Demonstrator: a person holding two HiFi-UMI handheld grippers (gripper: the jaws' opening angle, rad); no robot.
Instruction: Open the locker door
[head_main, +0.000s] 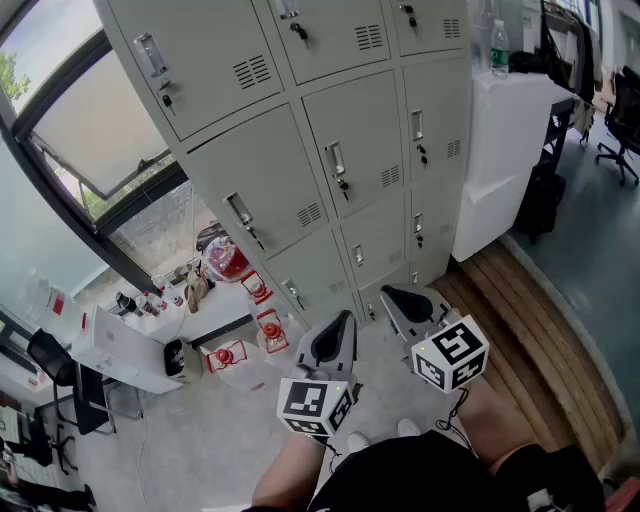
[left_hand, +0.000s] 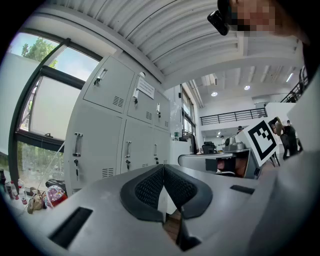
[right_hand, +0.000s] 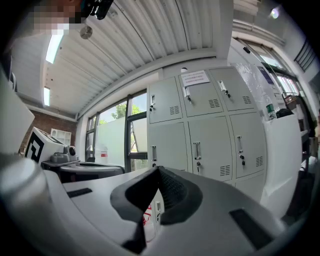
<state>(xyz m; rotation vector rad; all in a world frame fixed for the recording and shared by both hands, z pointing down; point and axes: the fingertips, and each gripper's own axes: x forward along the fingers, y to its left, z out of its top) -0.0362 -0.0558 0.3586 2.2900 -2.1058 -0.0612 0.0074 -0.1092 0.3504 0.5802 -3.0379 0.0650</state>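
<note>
The task has not really begun, and nothing is in hand. Closest in, the left gripper (head_main: 335, 335) and the right gripper (head_main: 400, 300) are held low in front of the person's legs, above the pale floor and just ahead of the shoes (head_main: 358, 440). Each gripper's own view shows its dark ribbed pads drawn together at the tips with nothing caught between them: the left gripper (left_hand: 163, 168) is closed and empty, and so is the right gripper (right_hand: 159, 170). Neither touches anything. Beyond them stands the grey bank of lockers (head_main: 260, 190), well apart from both tools, and every door in sight is flush and closed, including the middle door (head_main: 365, 120) straight ahead with its upright handle (head_main: 335, 160) and a key hanging under it. Which door is meant cannot be told from here. So the whole job is left, as I judge it: closing the distance, getting a jaw on a handle and swinging the door out. As for pose, the two grippers sit side by side, close together, the right a little further forward. Their marker cubes are towards the body and their tips point up and out at the lockers. They look more like tools being carried than tools reaching. A window (head_main: 80, 130) lies to the far left of the bank.
</note>
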